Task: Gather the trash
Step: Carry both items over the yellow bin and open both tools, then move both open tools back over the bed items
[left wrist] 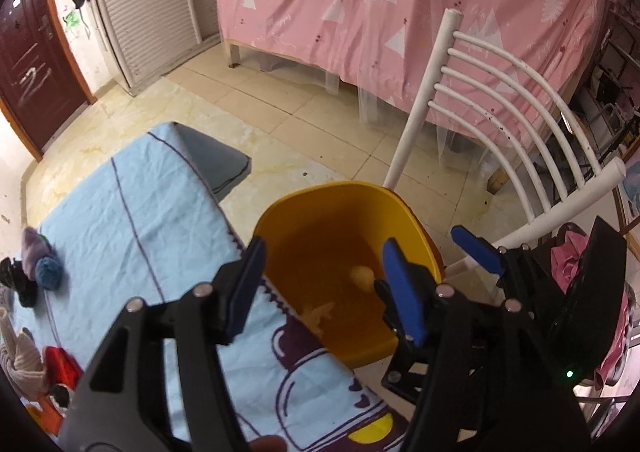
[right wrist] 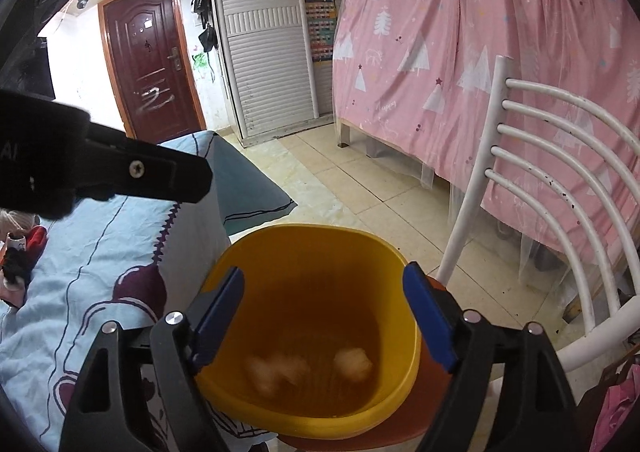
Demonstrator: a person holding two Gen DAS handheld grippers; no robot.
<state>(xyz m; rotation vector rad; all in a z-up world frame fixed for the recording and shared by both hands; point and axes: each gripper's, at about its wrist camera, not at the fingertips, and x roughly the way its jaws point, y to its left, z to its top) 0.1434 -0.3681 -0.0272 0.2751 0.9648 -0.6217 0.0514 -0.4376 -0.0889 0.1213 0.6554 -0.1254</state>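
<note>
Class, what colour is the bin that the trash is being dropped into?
The bin is yellow, orange-tinted inside. It shows best in the right wrist view.

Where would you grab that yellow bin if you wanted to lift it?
By the rim of the yellow bin, I would guess, coming from above: it stands upright with its mouth open, and the thin top edge would fit between open jaws. The near side looks best, since the white chair backs the far side.

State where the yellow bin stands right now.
In both views the yellow bin sits on the white chair, just right of the blue-clothed table.
</note>
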